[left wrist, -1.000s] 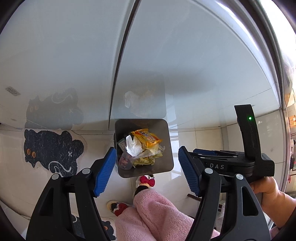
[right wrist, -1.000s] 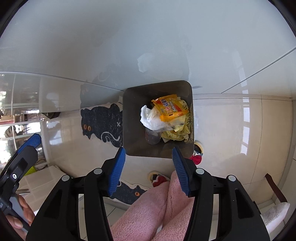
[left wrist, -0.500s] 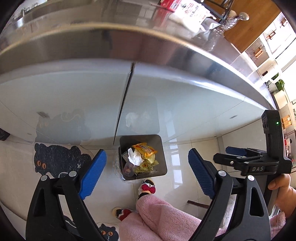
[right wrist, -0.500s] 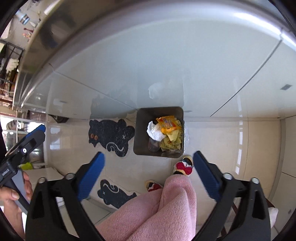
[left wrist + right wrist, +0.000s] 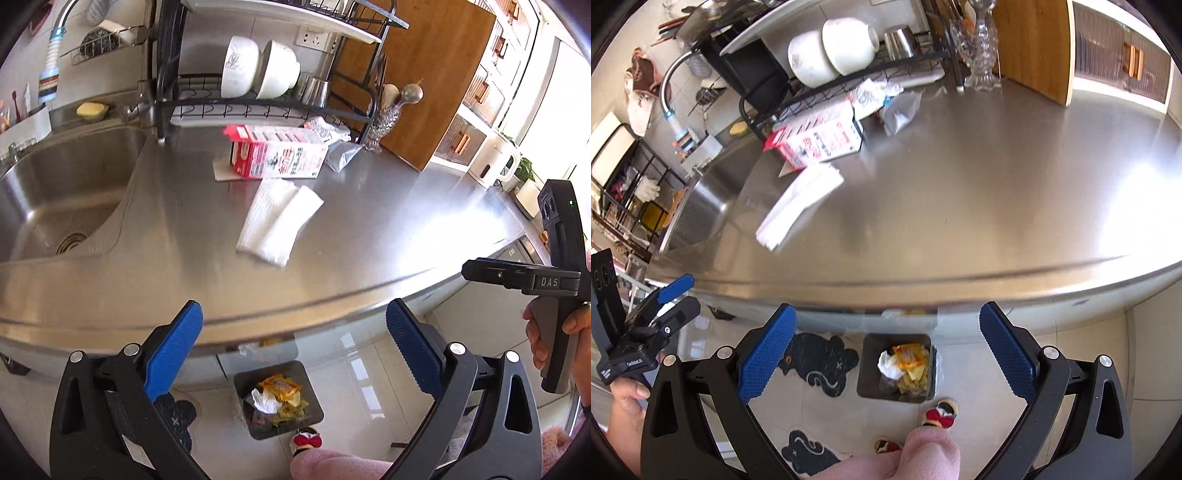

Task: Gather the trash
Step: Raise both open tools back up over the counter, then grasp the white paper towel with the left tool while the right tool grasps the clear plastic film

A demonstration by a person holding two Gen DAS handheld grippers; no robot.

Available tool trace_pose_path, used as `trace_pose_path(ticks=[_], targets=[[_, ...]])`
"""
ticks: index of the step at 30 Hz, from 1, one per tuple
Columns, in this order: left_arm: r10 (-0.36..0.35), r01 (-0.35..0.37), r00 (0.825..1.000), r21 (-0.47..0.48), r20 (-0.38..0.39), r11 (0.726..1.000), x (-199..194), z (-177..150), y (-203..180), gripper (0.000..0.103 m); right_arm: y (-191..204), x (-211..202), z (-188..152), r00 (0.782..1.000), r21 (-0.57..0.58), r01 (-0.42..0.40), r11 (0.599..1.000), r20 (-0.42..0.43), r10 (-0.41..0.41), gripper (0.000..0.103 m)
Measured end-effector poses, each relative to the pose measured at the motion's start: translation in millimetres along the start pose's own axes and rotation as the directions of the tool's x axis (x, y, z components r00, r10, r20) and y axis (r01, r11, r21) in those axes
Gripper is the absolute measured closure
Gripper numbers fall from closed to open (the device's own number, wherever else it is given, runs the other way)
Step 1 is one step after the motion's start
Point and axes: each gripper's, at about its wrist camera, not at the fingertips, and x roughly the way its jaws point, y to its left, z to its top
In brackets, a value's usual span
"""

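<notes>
left gripper [image 5: 293, 328]: jaws wide, empty
right gripper [image 5: 888, 332]: same, ready for bench [image 5: 369, 229] trash
bin [image 5: 312, 397]: below the edge for easy drops

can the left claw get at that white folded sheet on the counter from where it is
Probably yes: the left claw is open and empty, and bare steel counter lies between it and the white folded sheet.

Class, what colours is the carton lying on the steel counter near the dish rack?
The carton is red and white with printed text, clearest in the left wrist view.
</notes>
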Motion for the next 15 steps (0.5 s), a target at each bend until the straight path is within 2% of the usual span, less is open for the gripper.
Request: trace_pose_path(ticks=[6,10,12,15], targets=[[0.010,-0.010,1.000,0.032,-0.001,0.999,30.7,44.0,-1.9,0.009,-8.9,12.9,64.8,0.998,-0.015,0.005,1.000,0.059,-0.004,0.004],[0.024,-0.023,0.999,0.039,-0.026,0.999,58.5,58.2,1.4,0.009,-21.0,36.2,103.2,0.999,-0.012,-0.005,1.000,0.043,0.006,0.018],[0.032,-0.031,0.999,0.041,-0.041,0.999,72.3,61.7,4.2,0.009,-28.0,52.3,120.4,0.999,-0.003,-0.007,1.000,0.032,0.007,0.020],[0.051,-0.049,0.997,0.044,-0.056,0.998,90.5,65.5,8.4,0.015,-37.6,77.4,143.3,1.000,0.009,-0.022,1.000,0.006,0.022,0.034]])
